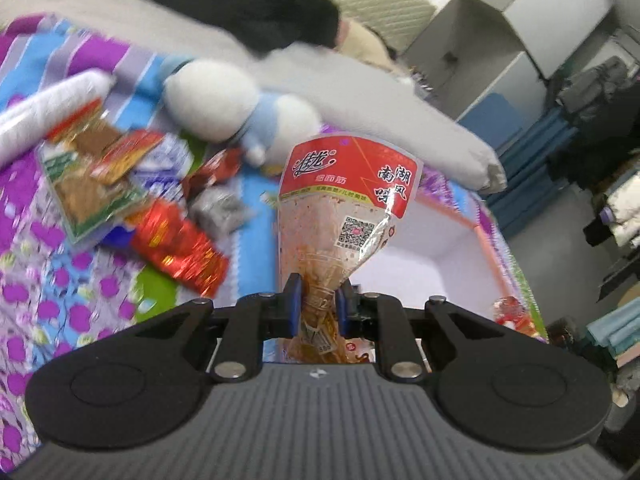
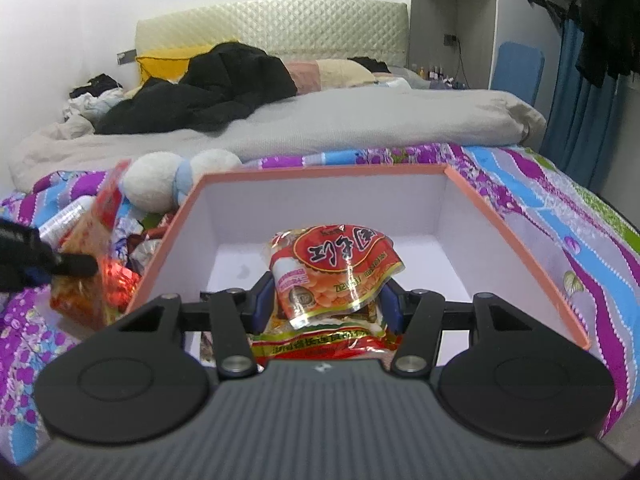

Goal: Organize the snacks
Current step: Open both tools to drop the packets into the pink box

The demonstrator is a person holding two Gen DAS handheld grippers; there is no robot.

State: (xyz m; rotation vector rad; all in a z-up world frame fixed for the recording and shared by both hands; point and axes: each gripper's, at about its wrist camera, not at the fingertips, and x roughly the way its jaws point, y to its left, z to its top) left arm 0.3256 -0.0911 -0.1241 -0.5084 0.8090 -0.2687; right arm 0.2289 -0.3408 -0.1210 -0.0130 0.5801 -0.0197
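My left gripper (image 1: 318,294) is shut on the twisted lower end of a clear spicy-strip packet (image 1: 348,200) with a red top, and the packet stands up above the bedspread. It shows again at the left of the right wrist view, where the spicy-strip packet (image 2: 94,236) hangs beside the box. My right gripper (image 2: 326,304) is shut on a red bean-snack packet (image 2: 332,276), low inside the orange-rimmed white box (image 2: 320,171). A second red and green packet (image 2: 320,342) lies under it. Loose snacks (image 1: 176,244) lie in a pile on the bedspread to the left.
A white and blue plush toy (image 1: 240,108) and a white wrapped roll (image 1: 48,108) lie behind the snack pile. The box (image 1: 436,220) sits on the flowered bedspread (image 2: 560,216). A grey duvet (image 2: 320,128) and black clothing (image 2: 208,88) cover the bed beyond.
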